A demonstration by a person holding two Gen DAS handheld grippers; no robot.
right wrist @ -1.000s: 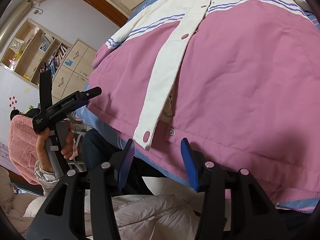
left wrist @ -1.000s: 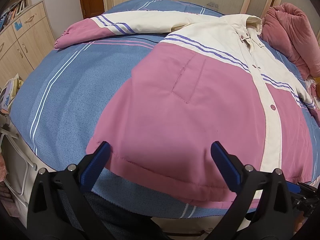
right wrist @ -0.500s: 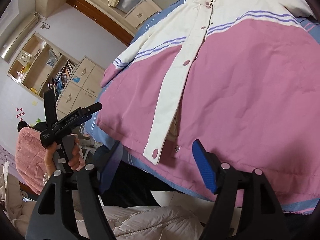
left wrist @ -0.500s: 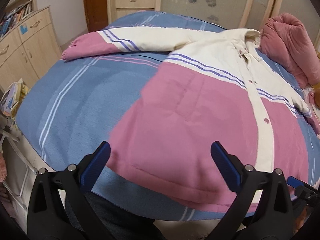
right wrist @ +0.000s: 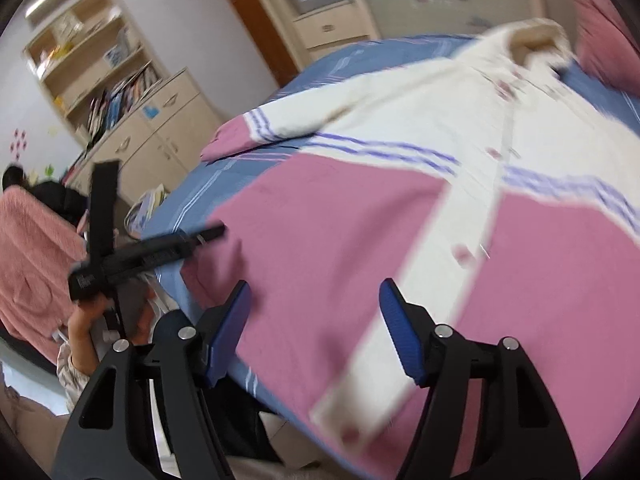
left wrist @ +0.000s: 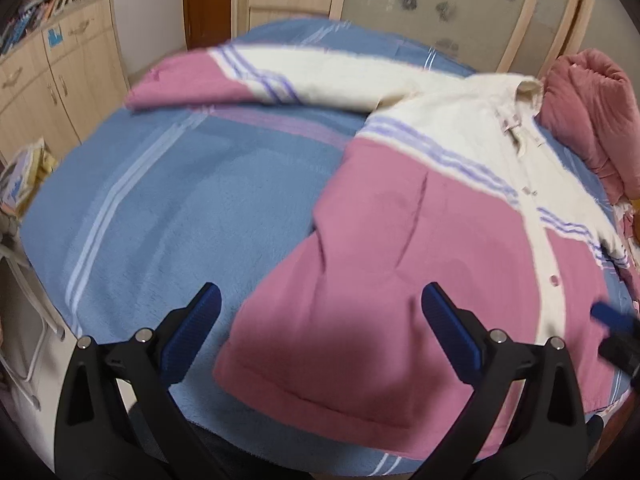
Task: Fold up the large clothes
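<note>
Nearest in the left wrist view, the left gripper [left wrist: 318, 328], spread wide with both blue pads bare and nothing pinched, poised above the near bed edge. Just under and ahead of its right finger, the pink hem of the jacket [left wrist: 400, 280], lying flat and buttoned on the blue striped bedspread [left wrist: 160, 208]; under the left finger, only bare bedspread. Off to the right of that gripper, at the frame's edge, a blurred blue pad of the other tool above the hem. Further ahead, the pink lower body giving way to purple stripes and a cream upper part, with one sleeve [left wrist: 240, 80] stretched out to the left across the bed and the collar far ahead to the right. Beyond the collar, a bundled pink quilt [left wrist: 588, 108]; at the far end, a wardrobe [left wrist: 420, 12] with frosted doors. In the right wrist view, the right gripper [right wrist: 314, 334], jaws having just been closing a little yet standing apart, nothing between the pads, hovering over the hem beside the cream button placket [right wrist: 452, 248]. To its left, the left gripper seen from the side, gripped by a hand [right wrist: 86, 314] below the bed edge. Farther left, a bookshelf [right wrist: 100, 80] over pale cabinets.
</note>
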